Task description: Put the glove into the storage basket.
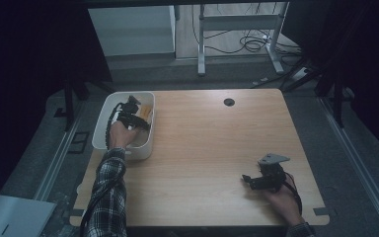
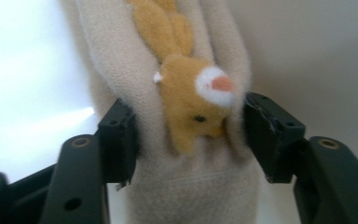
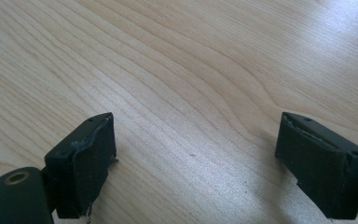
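in the high view the left gripper dips into a white bin at the table's left edge, and its jaws are lost among the dim contents — little shows there beyond a strip of orange. the left gripper view brings it close: a beige plush toy bearing a small orange animal with a white muzzle, its top and bottom cut off by the frame, sits between the pads, which press into its sides. to the right, the right gripper rests on bare wood, jaws spread wide — nothing between them.
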### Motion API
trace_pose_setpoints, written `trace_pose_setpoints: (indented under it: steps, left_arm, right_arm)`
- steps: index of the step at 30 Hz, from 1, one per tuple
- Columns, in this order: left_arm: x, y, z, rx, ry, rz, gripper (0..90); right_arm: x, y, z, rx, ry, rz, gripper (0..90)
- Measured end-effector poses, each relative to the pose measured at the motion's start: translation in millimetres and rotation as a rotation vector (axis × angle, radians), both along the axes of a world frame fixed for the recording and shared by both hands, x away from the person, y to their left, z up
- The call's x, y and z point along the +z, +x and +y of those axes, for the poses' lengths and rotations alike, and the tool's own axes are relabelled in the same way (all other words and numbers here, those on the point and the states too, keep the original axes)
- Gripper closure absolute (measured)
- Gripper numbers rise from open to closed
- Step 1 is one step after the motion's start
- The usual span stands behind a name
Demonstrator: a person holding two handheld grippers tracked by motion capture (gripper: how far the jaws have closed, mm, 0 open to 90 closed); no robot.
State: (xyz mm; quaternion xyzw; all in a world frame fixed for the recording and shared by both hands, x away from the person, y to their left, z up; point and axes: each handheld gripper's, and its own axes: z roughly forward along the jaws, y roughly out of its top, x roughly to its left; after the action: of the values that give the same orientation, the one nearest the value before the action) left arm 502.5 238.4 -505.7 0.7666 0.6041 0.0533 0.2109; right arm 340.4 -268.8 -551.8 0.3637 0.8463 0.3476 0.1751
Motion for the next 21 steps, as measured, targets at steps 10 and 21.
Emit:
trace_pose_setpoints:
  steps: [10, 21]
  left_arm:
    - [8.7, -4.9, 10.9, 0.041, 0.022, -0.083, 38.7]
    - [18.8, -16.6, 15.8, 0.045, 0.009, -0.182, 26.0]
  right_arm:
    - [0.0, 0.0, 0.0, 0.000, 0.000, 0.000, 12.4]
    - [0.0, 0.0, 0.1, 0.000, 0.000, 0.000, 12.5]
